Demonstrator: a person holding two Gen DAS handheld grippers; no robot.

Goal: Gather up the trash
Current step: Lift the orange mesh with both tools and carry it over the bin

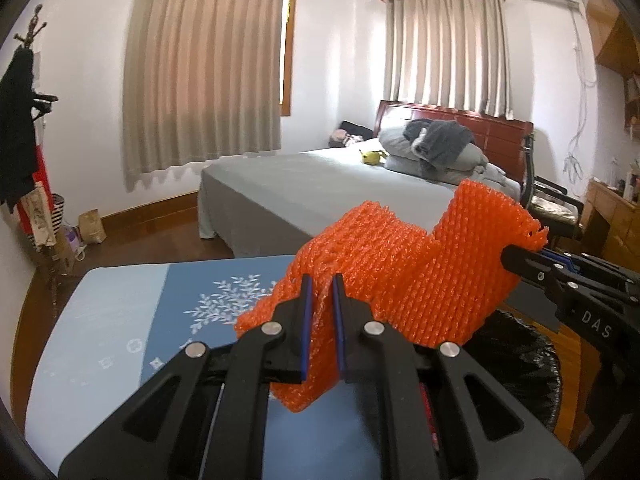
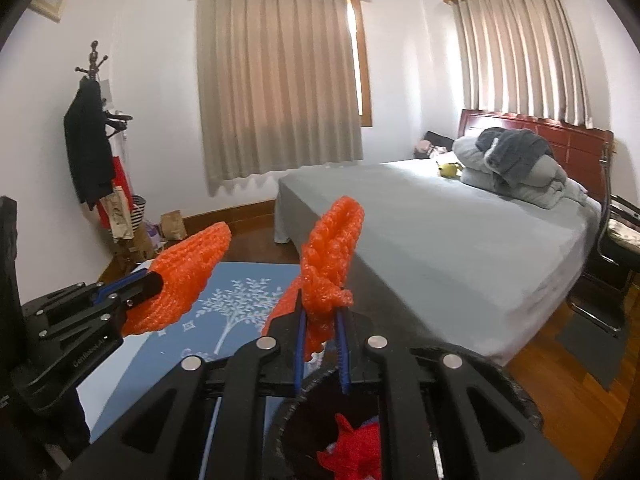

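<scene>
An orange foam net sleeve [image 1: 400, 264] hangs in the air, stretched between both grippers. My left gripper [image 1: 322, 286] is shut on its left end, with the foam pinched between the blue pads. My right gripper [image 1: 510, 252] comes in from the right and clamps the other end. In the right wrist view, that gripper [image 2: 320, 306] is shut on a bunched end of the net [image 2: 336, 248], and the left gripper [image 2: 158, 280] holds the other end at the left. A bin lined with a black bag [image 2: 500, 364] is just below, with red trash [image 2: 356, 440] inside.
A blue table mat with a white tree print [image 1: 120, 320] lies under the left gripper. The black bin's rim [image 1: 516, 352] sits to its right. A grey bed [image 2: 440, 232] fills the room beyond, with a chair [image 2: 616, 240] at the right and a coat stand [image 2: 92, 128] at the left.
</scene>
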